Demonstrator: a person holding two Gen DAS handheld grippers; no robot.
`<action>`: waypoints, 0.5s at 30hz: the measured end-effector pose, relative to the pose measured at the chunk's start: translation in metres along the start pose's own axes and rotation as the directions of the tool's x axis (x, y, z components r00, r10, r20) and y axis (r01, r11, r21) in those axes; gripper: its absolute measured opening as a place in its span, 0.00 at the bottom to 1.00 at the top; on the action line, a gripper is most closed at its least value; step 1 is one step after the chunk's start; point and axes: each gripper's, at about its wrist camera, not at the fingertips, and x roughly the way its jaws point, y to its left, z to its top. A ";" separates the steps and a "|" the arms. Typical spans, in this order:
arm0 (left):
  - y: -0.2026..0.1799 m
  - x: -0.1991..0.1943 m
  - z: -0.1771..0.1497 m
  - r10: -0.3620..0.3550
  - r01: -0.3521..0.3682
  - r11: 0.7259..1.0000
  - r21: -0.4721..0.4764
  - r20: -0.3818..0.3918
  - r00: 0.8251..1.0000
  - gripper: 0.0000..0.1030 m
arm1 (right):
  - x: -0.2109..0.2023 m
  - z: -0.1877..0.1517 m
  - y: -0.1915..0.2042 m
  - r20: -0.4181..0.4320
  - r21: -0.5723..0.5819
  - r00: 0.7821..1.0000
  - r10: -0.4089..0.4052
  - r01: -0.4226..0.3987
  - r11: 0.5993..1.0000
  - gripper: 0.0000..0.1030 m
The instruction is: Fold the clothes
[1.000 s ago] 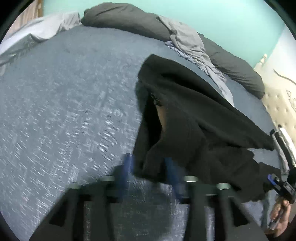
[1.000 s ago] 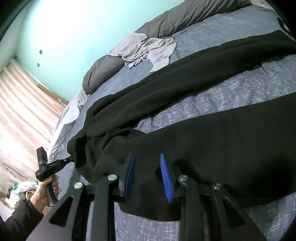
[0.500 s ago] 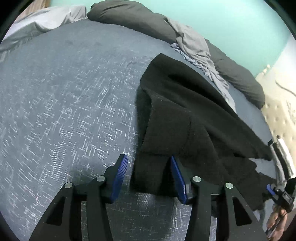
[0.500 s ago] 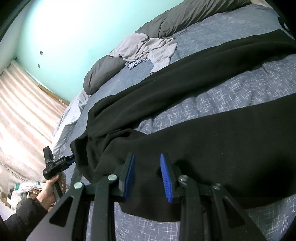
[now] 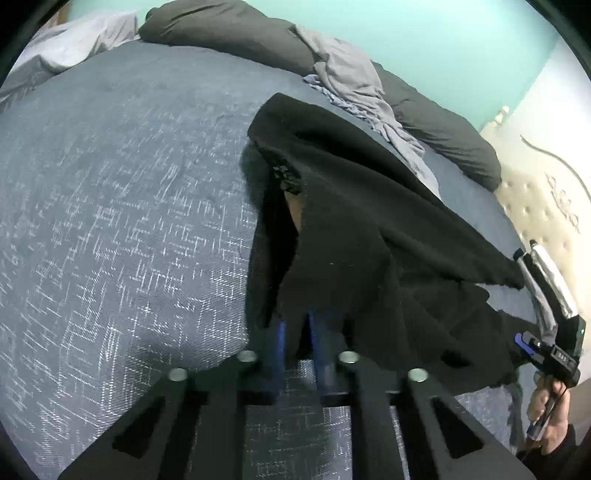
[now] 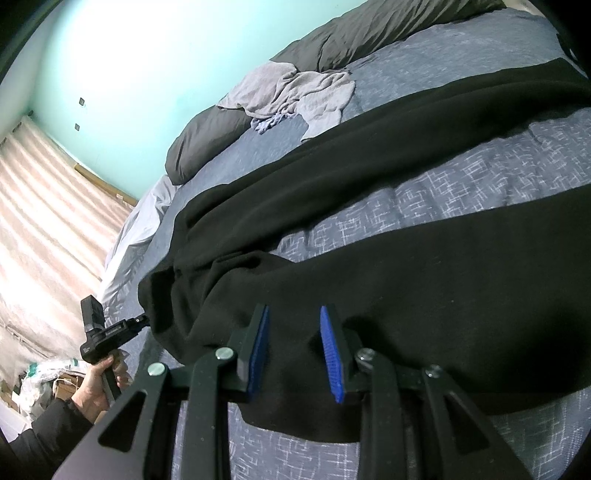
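Note:
A black fleece garment (image 5: 369, 221) lies stretched across the blue-grey bed (image 5: 110, 184). My left gripper (image 5: 298, 339) is shut on its near edge, and the fabric rises off the bed like a tent. In the right wrist view the same garment (image 6: 443, 288) runs in two dark bands across the cover. My right gripper (image 6: 295, 350) hovers open over its near edge, blue pads apart. The left gripper (image 6: 110, 332) shows at the garment's far corner, held in a hand. The right gripper (image 5: 546, 343) appears at the right edge of the left wrist view.
Crumpled grey clothing (image 5: 351, 81) lies against dark grey pillows (image 5: 229, 29) at the back of the bed. A tufted headboard (image 5: 535, 206) stands at the right. In the right wrist view a curtain (image 6: 44, 221) hangs beyond the bed's left side.
My left gripper went from open around the garment's edge to shut on it, and the edge has lifted off the bed. The right gripper has stayed open in place.

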 end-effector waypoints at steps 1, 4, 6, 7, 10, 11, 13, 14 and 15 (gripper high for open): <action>-0.002 -0.003 0.002 0.009 -0.009 1.000 0.005 -0.002 1.000 0.04 | 0.000 0.000 0.000 -0.001 -0.003 1.000 0.000 0.000 1.000 0.28; -0.007 -0.019 0.011 0.035 -0.035 0.999 0.013 0.004 0.999 0.03 | 0.001 -0.001 0.002 -0.007 -0.017 1.000 0.009 -0.009 1.000 0.28; -0.009 -0.032 0.018 0.047 -0.047 0.999 0.016 0.004 0.999 0.03 | 0.000 -0.002 0.006 -0.014 -0.036 0.999 0.031 -0.031 0.999 0.27; -0.011 -0.039 0.021 0.053 -0.053 0.998 0.018 0.003 0.999 0.03 | -0.001 -0.003 0.007 -0.018 -0.045 0.999 0.042 -0.042 0.998 0.28; -0.017 -0.059 0.029 0.077 -0.076 0.997 0.030 -0.014 0.997 0.03 | -0.001 -0.009 0.016 -0.043 -0.087 0.997 0.063 -0.066 0.994 0.40; -0.018 -0.064 0.030 0.087 -0.086 0.996 0.030 -0.019 0.996 0.03 | 0.000 -0.012 0.019 -0.055 -0.105 0.996 0.067 -0.072 0.992 0.43; -0.021 -0.074 0.033 0.100 -0.099 0.995 0.028 -0.029 0.995 0.03 | 0.001 -0.019 0.027 -0.078 -0.140 0.994 0.074 -0.085 0.987 0.45; -0.022 -0.078 0.033 0.102 -0.102 0.994 0.027 -0.031 0.994 0.03 | 0.001 -0.022 0.030 -0.090 -0.157 0.993 0.078 -0.091 0.983 0.45; -0.025 -0.082 0.034 0.105 -0.104 0.994 0.032 -0.034 0.994 0.03 | 0.002 -0.025 0.034 -0.102 -0.174 0.991 0.081 -0.098 0.980 0.45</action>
